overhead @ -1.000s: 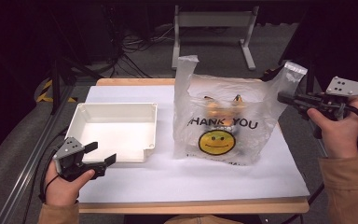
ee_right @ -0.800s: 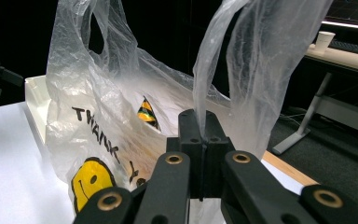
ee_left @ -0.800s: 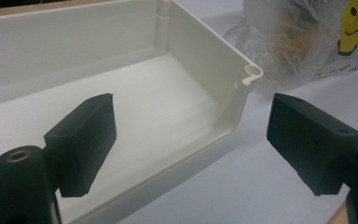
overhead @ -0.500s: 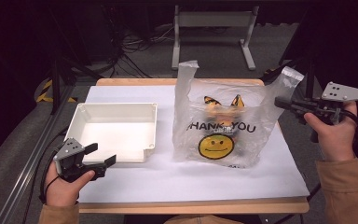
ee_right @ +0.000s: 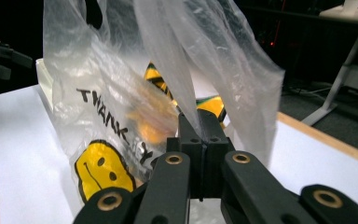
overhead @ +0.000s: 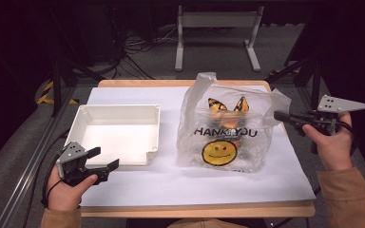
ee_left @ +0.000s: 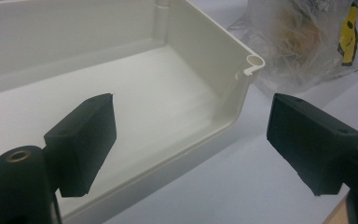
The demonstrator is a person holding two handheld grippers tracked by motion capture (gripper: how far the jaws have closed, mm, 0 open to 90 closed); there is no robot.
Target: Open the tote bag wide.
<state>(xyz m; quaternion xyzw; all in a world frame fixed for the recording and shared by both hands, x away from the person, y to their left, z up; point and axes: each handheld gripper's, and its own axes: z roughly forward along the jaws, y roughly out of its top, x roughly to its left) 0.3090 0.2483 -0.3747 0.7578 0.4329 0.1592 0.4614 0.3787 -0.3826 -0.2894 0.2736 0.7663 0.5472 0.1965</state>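
Clear plastic bag (overhead: 228,130) sits right of centre on the table (overhead: 171,185), orange item inside. Right tongs (overhead: 281,115) clamped on its handle. White tray (overhead: 119,133) to its left. Left tongs (overhead: 105,159) open, empty, at tray's near edge.

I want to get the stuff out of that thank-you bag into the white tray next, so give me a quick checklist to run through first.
1. Right tool gripping the plastic bag: ok, jaws shut on a bag handle.
2. Left tool free to help: ok, jaws open, nothing between them.
3. White tray ready to receive: ok, nothing inside, beside the bag.
4. Bag mouth open: cannot tell; the film stands up, but the opening is unclear.
5. Contents identified: cannot tell; orange and yellow-black striped shapes blur through the film.
6. Bag resting on the white sheet: ok, upright, away from the edges.
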